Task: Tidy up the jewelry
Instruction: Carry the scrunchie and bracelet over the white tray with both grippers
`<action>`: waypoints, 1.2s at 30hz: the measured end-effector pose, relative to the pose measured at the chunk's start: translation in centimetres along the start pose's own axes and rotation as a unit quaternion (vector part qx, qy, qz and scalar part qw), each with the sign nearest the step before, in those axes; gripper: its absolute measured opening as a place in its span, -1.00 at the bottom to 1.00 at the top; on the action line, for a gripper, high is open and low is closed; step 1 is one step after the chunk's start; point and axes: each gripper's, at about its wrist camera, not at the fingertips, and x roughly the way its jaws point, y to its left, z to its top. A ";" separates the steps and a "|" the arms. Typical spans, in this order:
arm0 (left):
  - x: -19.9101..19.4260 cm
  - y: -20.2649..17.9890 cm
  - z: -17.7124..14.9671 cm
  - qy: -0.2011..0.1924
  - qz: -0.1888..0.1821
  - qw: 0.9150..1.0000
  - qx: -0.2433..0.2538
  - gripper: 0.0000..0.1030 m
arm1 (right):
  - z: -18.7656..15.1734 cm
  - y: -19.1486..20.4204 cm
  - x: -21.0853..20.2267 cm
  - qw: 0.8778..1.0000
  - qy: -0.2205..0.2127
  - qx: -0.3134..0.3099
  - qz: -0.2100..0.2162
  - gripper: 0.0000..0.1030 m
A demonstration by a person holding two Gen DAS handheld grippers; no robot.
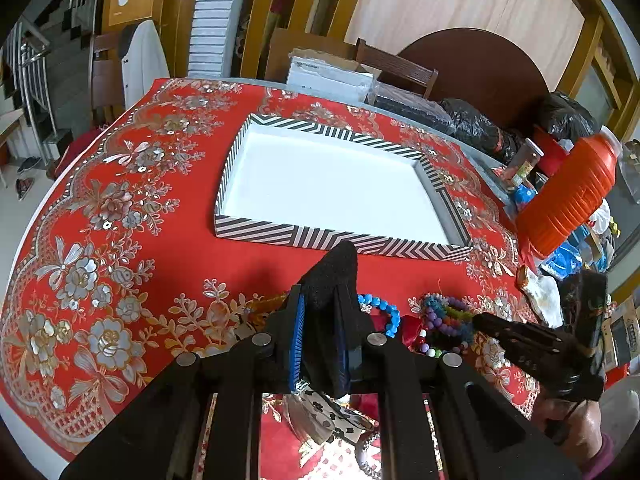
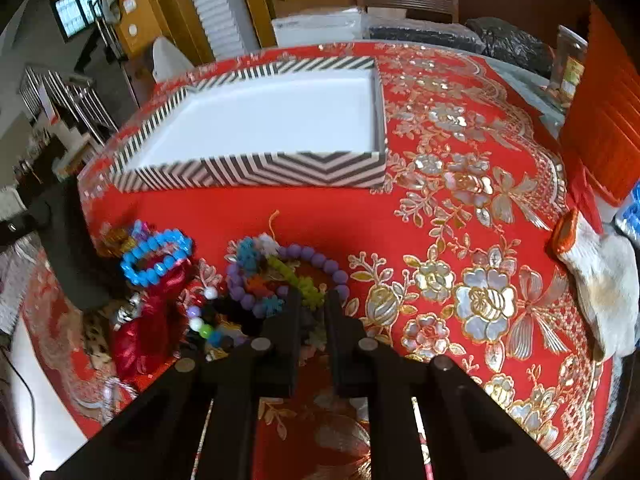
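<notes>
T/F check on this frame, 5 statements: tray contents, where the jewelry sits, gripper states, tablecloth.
1. The striped tray holds several bracelets. False: its white inside is bare.
2. The blue bead bracelet lies on the tablecloth, outside the tray. True.
3. The left gripper stands wide open. False: its jaws are shut, pads together.
4. The right gripper is down at the pile by the purple bead bracelet, jaws nearly together. True.
5. The tablecloth is plain blue. False: it is red with gold and silver flowers.
</notes>
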 end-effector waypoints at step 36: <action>3.4 1.1 9.7 -0.030 0.036 0.999 0.026 -0.92 | 11.9 3.4 -5.2 0.994 -0.102 -0.029 0.032 -0.78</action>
